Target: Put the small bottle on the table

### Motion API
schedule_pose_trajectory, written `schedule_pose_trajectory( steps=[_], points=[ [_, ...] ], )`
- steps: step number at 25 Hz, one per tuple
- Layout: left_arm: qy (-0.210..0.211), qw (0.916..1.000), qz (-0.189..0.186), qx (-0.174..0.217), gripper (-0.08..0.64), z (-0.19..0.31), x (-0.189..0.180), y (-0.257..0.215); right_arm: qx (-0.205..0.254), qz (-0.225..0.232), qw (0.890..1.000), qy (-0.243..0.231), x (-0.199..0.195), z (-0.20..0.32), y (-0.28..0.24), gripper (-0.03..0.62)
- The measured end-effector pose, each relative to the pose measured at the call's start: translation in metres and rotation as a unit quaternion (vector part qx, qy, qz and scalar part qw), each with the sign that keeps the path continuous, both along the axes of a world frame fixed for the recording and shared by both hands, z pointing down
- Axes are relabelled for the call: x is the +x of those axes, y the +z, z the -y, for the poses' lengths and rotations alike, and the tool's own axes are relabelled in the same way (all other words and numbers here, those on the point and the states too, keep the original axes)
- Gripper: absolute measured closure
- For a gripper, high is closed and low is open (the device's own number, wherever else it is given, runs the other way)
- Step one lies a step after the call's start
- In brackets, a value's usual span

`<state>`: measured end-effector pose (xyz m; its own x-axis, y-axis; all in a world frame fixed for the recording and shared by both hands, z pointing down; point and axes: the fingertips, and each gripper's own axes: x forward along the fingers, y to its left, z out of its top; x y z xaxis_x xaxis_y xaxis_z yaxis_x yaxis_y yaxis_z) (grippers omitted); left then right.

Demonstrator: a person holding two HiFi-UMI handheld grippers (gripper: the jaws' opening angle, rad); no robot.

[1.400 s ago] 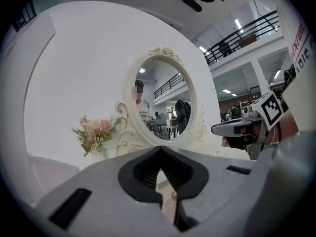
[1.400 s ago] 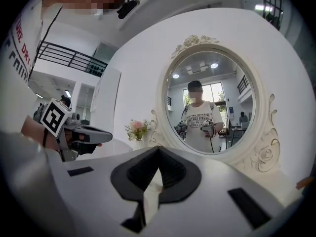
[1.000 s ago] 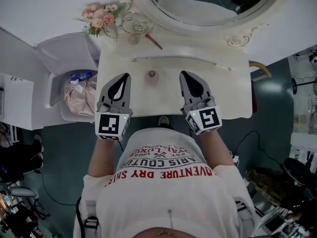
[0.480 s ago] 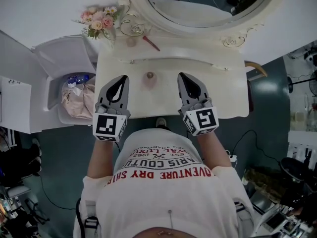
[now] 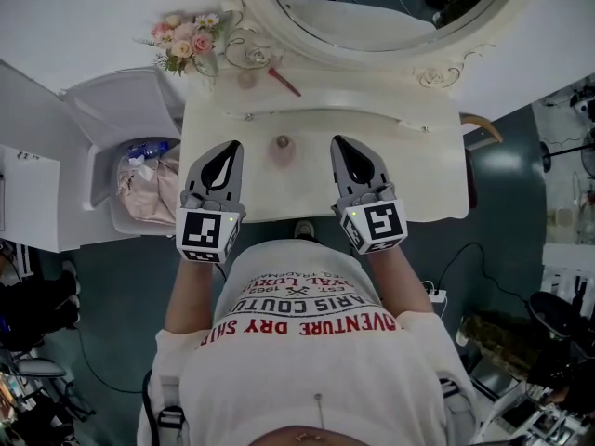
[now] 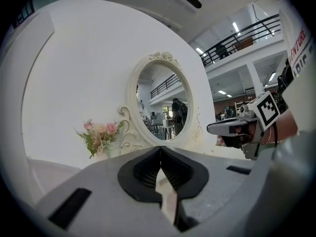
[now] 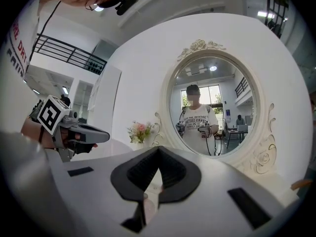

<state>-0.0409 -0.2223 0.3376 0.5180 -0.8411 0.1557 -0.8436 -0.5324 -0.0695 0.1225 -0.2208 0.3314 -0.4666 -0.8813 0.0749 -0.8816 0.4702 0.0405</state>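
Observation:
A small pinkish bottle (image 5: pixel 282 144) stands upright on the white dressing table (image 5: pixel 428 170), between my two grippers and touching neither. My left gripper (image 5: pixel 235 144) hangs over the table's front left part, a little left of the bottle. It is shut with nothing in it, and in the left gripper view its tips meet (image 6: pixel 160 147). My right gripper (image 5: pixel 337 141) is level with it on the bottle's right, also shut and holding nothing, tips together (image 7: pixel 158 147). Each gripper shows in the other's view: the right gripper (image 6: pixel 219 128) and the left gripper (image 7: pixel 96 134).
An oval mirror (image 5: pixel 390 7) in an ornate frame rises behind the table. A vase of pink flowers (image 5: pixel 186 40) and a red stick (image 5: pixel 286 80) sit at the back left. A white bin (image 5: pixel 107 170) with bagged rubbish stands left of the table.

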Motion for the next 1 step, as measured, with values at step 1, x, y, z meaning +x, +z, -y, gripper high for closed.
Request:
schedule_pose_trajectory(
  steps=[1],
  points=[
    [0.001, 1.0, 0.0, -0.001, 0.552, 0.0002, 0.0008, 0.001, 0.0, 0.001, 1.0, 0.0, 0.0, -0.0003, 0.0002, 0.594]
  ],
)
